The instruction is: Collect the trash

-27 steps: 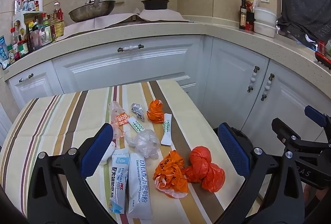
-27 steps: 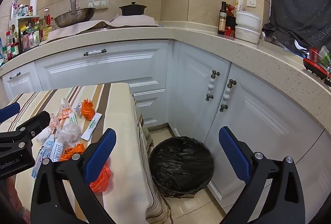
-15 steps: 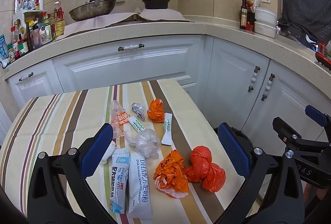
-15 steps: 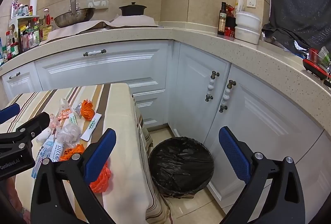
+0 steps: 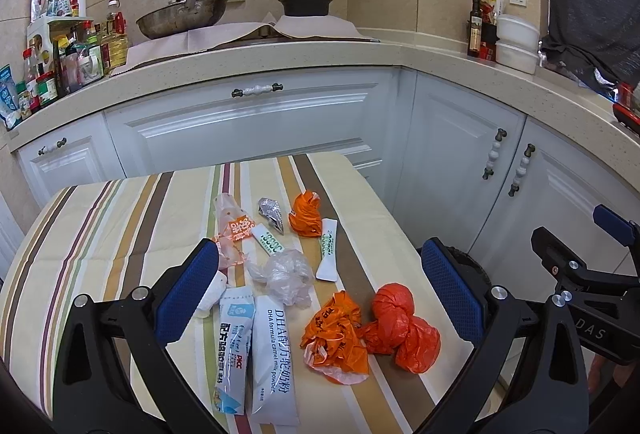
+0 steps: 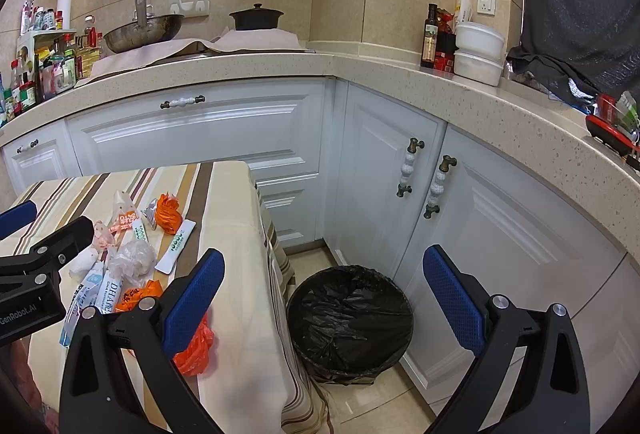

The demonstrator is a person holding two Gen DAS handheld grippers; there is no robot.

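Trash lies scattered on the striped tablecloth: a red-orange knotted bag, a crumpled orange bag, a smaller orange bag, a clear plastic wad, two white powder sachets, thin white stick packs and a foil scrap. My left gripper hovers open above this pile, nothing between its fingers. My right gripper hangs open over the floor beside the table, above a black-lined bin.
White cabinets with knobbed handles wrap the corner under a beige counter carrying a wok, a black pot, bottles and white tubs. Tiled floor shows around the bin. The table edge drops close to the bin.
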